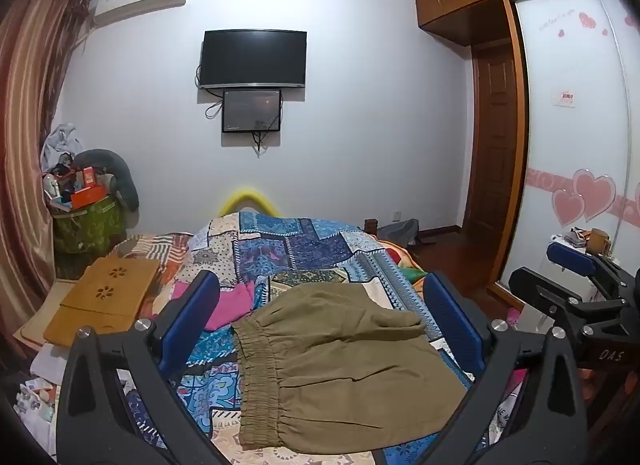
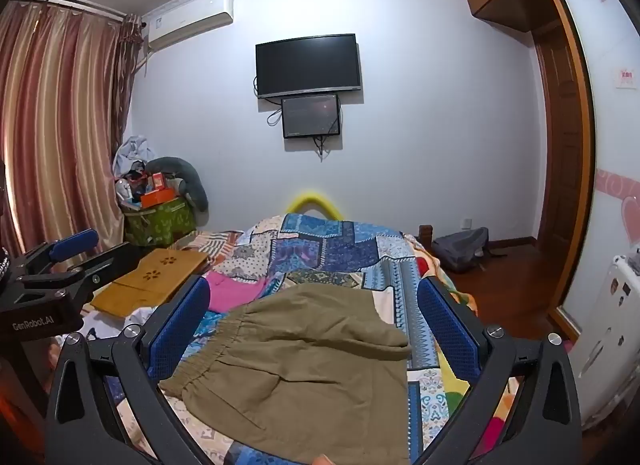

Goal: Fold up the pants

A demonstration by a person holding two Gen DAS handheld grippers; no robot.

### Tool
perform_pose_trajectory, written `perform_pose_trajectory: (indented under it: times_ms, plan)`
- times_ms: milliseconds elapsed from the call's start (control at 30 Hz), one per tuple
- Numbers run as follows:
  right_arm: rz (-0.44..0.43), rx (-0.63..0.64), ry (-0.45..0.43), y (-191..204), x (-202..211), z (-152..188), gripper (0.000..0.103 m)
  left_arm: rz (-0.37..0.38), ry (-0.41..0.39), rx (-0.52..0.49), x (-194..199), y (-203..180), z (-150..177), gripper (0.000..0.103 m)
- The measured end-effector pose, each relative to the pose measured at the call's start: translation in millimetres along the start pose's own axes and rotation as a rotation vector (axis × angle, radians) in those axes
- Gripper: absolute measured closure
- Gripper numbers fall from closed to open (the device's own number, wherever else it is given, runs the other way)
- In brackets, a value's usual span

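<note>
Both my grippers, left [image 1: 320, 297] and right [image 2: 312, 297], hang with fingers spread wide; the folded olive pants [image 1: 336, 365] lie on the patchwork quilt [image 1: 288, 249] between them, untouched. Bodies read "DAS" and "GenRobot.AI".

Patchwork-quilted bed [image 1: 304, 249] bearing folded olive pants [image 1: 340, 369], pink cloth [image 1: 234, 305], wooden lap tray [image 1: 108, 297].

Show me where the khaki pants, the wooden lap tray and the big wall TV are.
khaki pants [image 1: 340, 361]: left wrist view, middle of the fabric.
wooden lap tray [image 1: 108, 293]: left wrist view, its top board.
wall TV [image 2: 308, 65]: right wrist view, centre of the dark screen.
</note>
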State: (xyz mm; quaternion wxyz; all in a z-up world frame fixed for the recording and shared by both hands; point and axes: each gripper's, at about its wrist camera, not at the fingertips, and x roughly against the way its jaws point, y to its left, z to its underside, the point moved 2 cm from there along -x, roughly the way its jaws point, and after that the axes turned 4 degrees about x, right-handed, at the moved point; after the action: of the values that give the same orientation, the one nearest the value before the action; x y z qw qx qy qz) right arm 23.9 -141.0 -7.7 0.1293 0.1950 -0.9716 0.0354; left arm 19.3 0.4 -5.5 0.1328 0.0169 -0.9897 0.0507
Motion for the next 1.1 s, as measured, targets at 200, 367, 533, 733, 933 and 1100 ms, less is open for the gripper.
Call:
perform_pose_trajectory:
  times_ms: [200, 367, 533, 733, 933, 1100]
  plan:
    - [0.002, 0.004, 0.007, 1.0, -1.7, 0.4, 0.0, 0.003, 0.002, -0.005, 0.4, -0.8, -0.6, 0.0]
    - [0.002, 0.007, 0.004, 1.8, -0.7, 0.8, 0.001, 0.001, -0.007, -0.003, 1.5, -2.3, 0.2, 0.0]
    - [0.002, 0.006, 0.004, 1.3, -2.3, 1.0, 0.0, 0.003, -0.009, 0.003, 0.7, 0.5, -2.1, 0.0]
    - [0.0, 0.005, 0.005, 2.8, -3.1, 1.0, 0.0, 0.005, -0.012, 0.004, 2.5, 1.3, -4.0, 0.0]
    - [0.0, 0.005, 0.004, 1.9, -0.8, 0.3, 0.0, 0.004, -0.018, 0.002, 2.1, 0.1, -6.3, 0.0]
    - [0.001, 0.005, 0.002, 3.0, -0.4, -0.5, 0.0, 0.007, -0.02, 0.001, 1.7, -0.6, -5.2, 0.0]
